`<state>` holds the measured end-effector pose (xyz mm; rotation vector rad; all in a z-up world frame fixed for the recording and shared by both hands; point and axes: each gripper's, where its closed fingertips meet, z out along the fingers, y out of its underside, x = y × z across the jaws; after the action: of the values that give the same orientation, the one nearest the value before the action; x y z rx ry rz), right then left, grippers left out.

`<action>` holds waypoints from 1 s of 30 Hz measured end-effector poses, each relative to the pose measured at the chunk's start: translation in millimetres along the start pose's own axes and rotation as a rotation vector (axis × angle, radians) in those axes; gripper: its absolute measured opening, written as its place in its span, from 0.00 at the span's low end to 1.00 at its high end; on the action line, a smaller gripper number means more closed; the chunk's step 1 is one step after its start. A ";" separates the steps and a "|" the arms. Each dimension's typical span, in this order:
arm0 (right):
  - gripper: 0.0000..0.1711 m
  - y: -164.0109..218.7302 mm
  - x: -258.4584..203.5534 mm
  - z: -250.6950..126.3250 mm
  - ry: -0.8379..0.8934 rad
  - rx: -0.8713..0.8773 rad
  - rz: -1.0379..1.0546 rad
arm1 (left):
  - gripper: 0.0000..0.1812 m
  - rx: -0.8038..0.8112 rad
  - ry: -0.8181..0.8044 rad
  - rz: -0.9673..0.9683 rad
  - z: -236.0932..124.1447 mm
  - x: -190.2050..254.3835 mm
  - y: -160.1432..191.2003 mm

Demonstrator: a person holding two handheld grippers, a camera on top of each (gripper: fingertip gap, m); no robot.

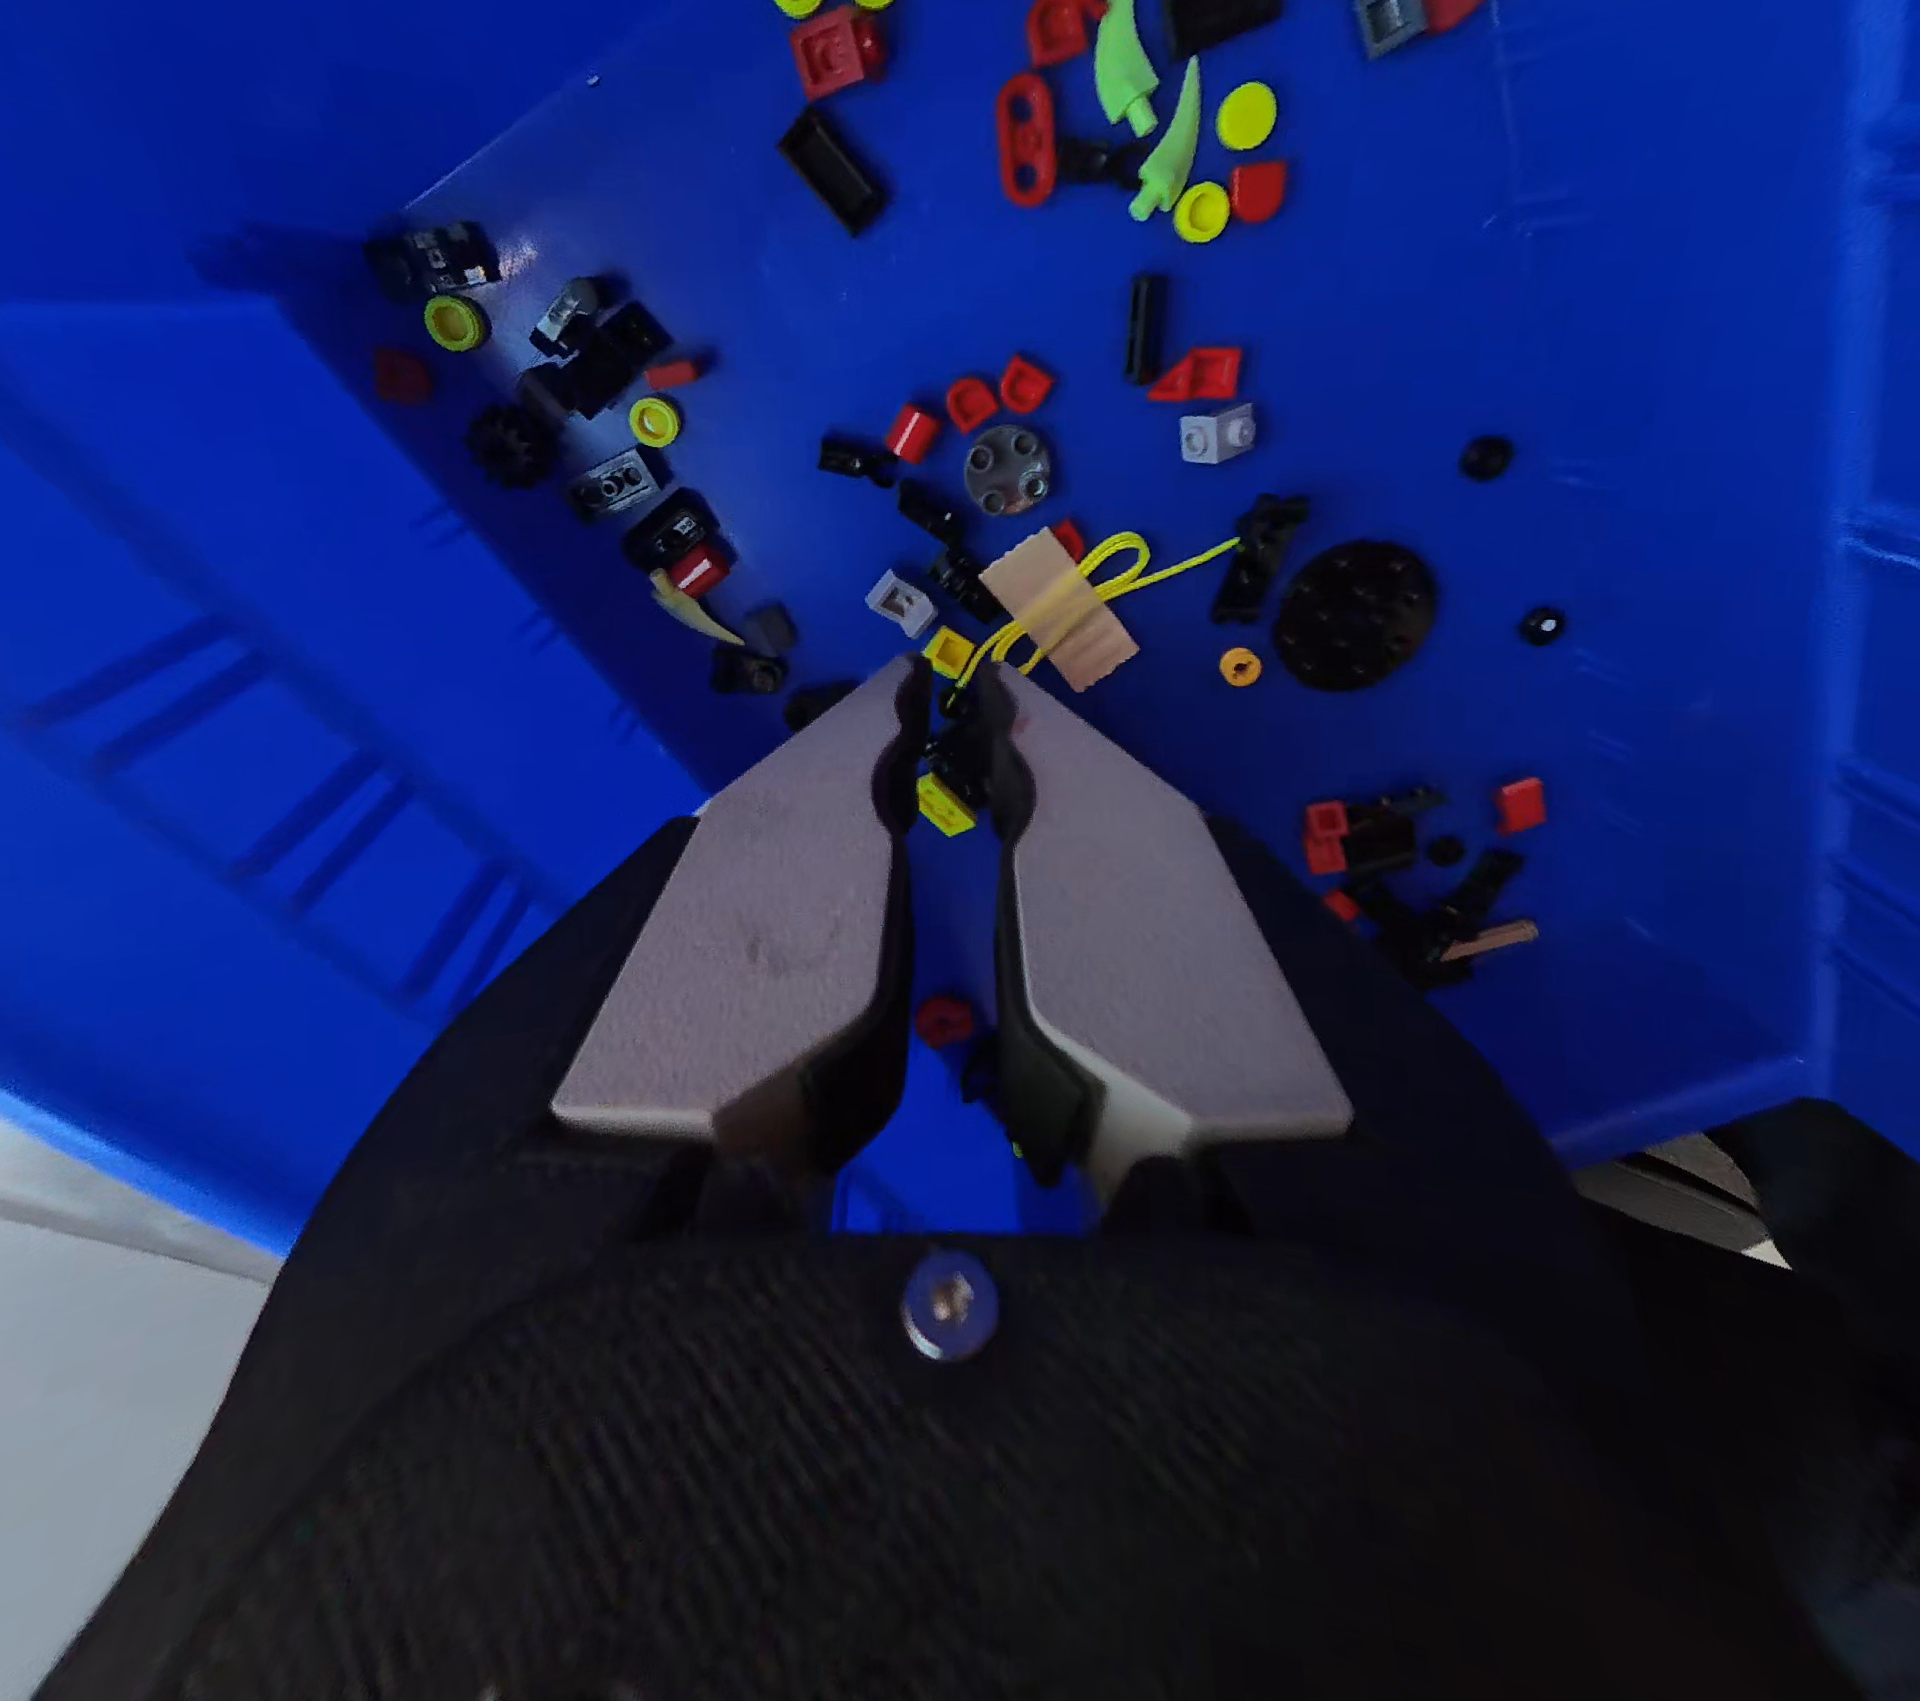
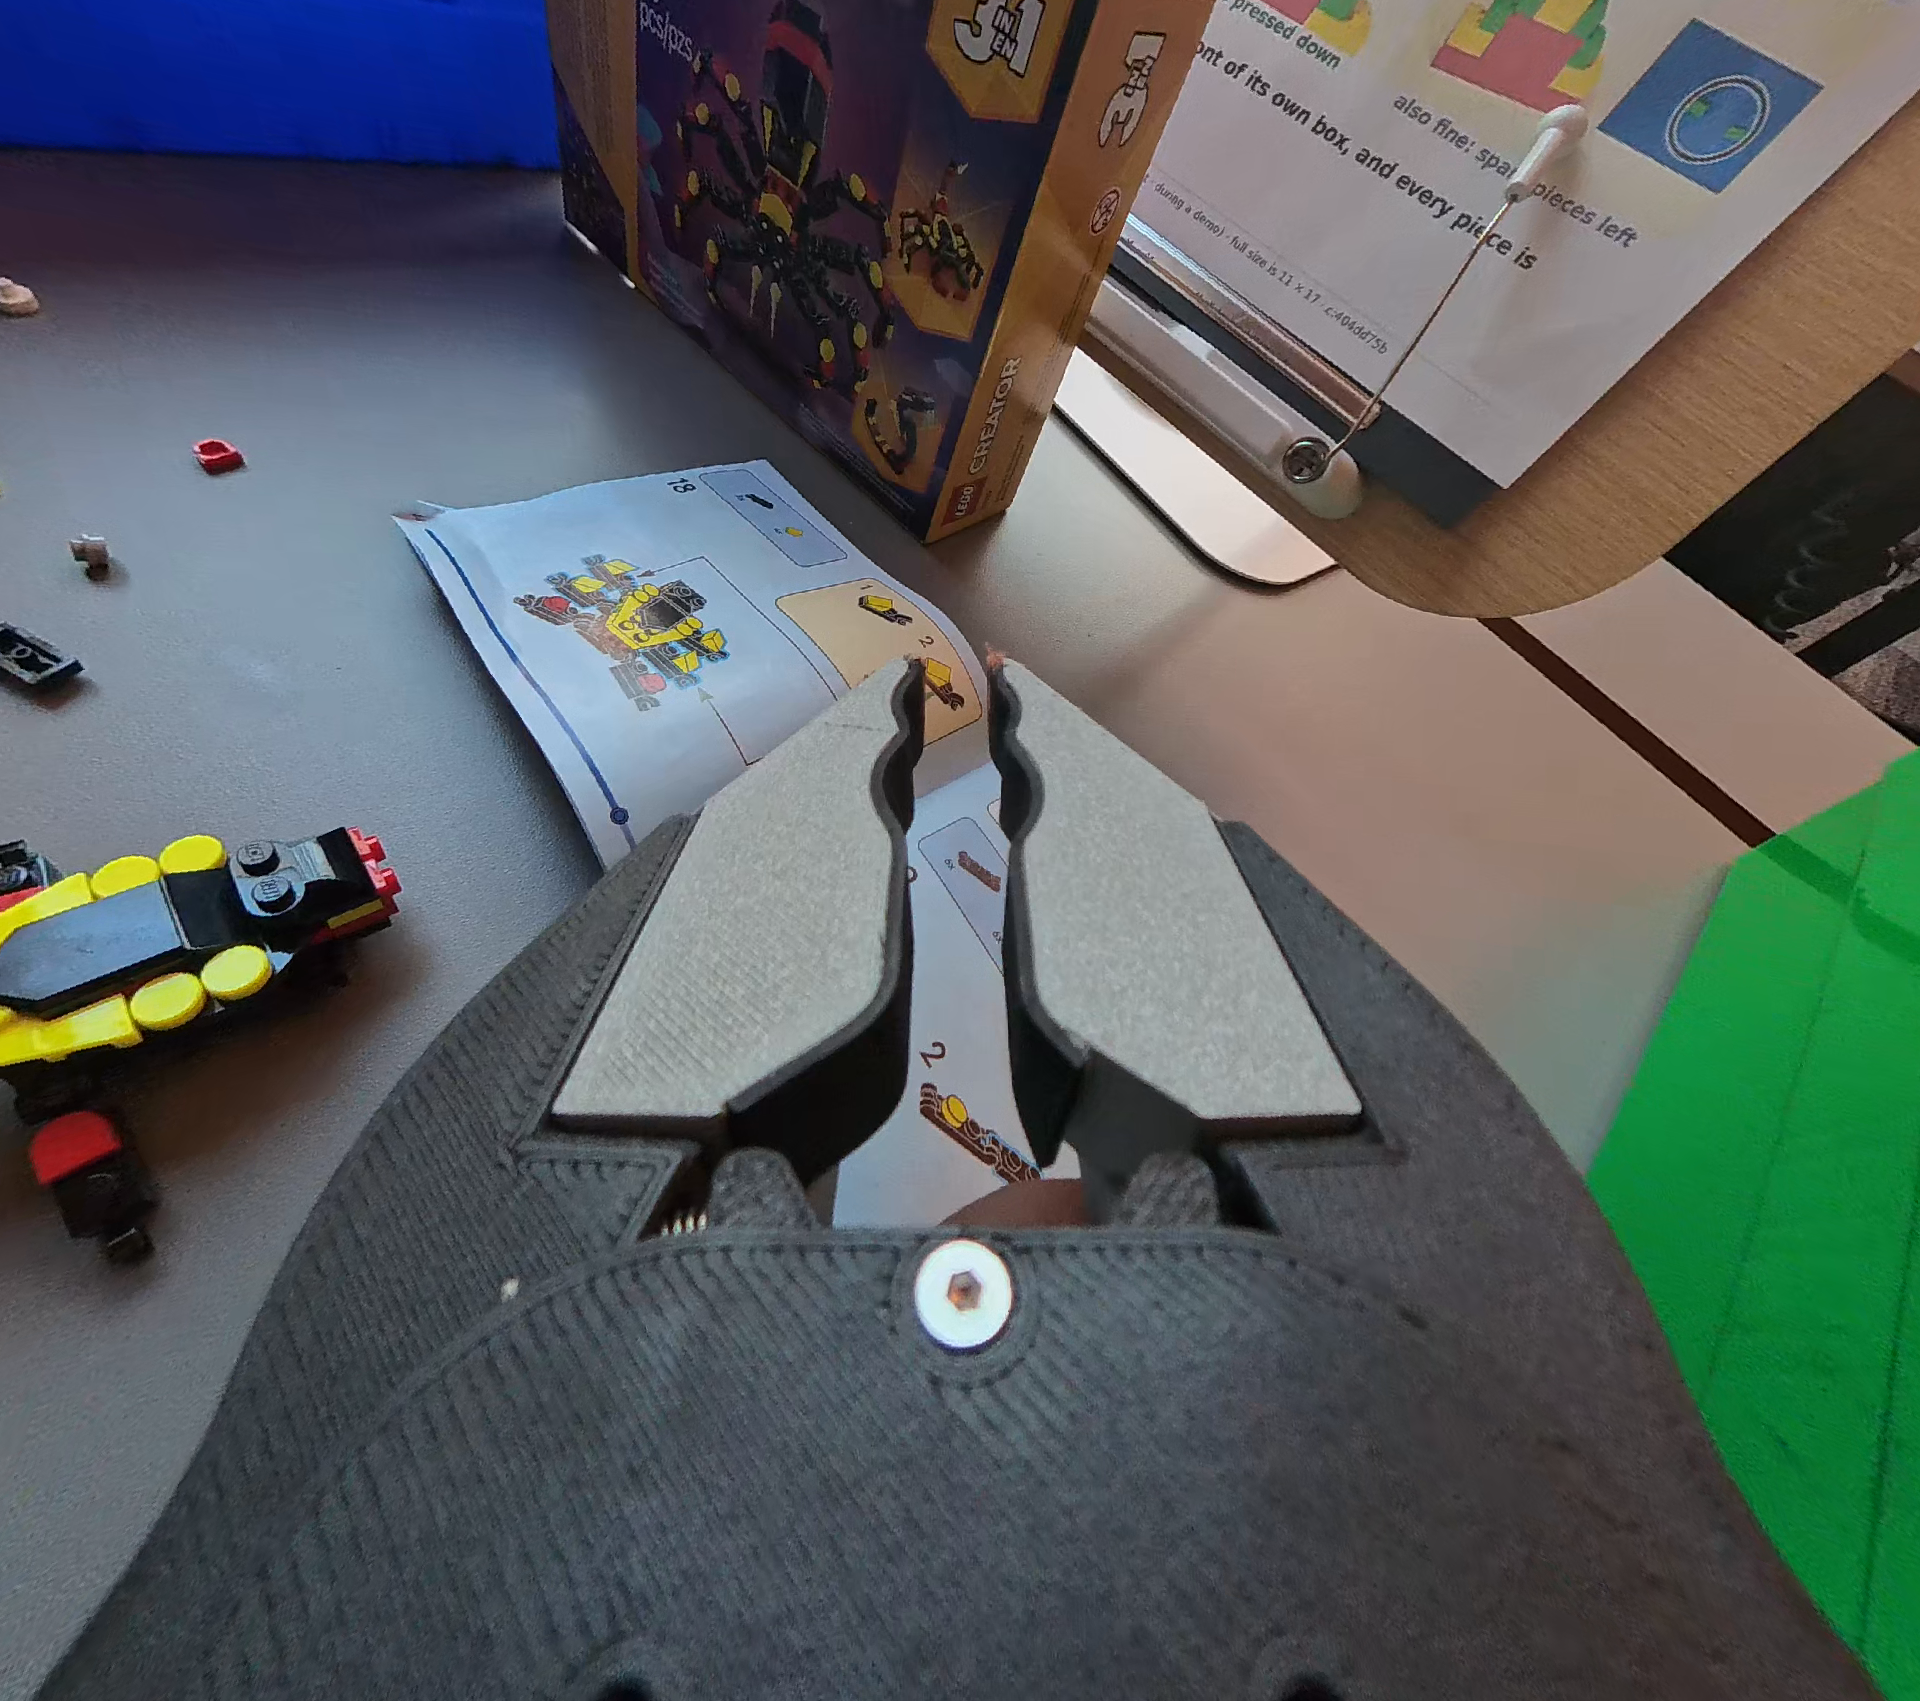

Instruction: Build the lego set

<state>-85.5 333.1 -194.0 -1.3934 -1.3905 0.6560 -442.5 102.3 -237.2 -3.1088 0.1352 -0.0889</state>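
Left tongs [image 1: 951,685], narrowed inside the blue bin [image 1: 312,820], are seen closed on a small black-and-yellow piece [image 1: 951,778], its long axis along the fingers. Right tongs [image 2: 954,675], slightly parted and empty, are held over the booklet [image 2: 665,612]; the model [image 2: 177,934] lies leftward on the desk [image 2: 312,301].

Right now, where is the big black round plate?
In the left wrist view, the black round plate lies on the blue bin floor, right of the yellow string.

blue bin [image 1: 1558,425], green bin [image 2: 1787,1132]
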 end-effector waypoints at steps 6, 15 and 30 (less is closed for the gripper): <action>0.05 0.2 -0.4 0.2 -0.001 -0.001 -0.004 | 0.05 -0.032 -0.010 -0.004 5.5 -3.4 3.3; 0.05 0.3 -0.4 0.2 0.001 -0.002 -0.006 | 0.05 -0.035 -0.011 -0.010 9.4 -6.1 0.9; 0.05 0.6 -0.1 0.3 0.002 -0.004 -0.007 | 0.04 -0.035 -0.024 0.025 10.4 -5.8 -2.3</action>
<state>-85.6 333.2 -194.7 -1.3910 -1.3951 0.6475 -447.4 105.3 -247.8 -3.1411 0.1768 -0.0486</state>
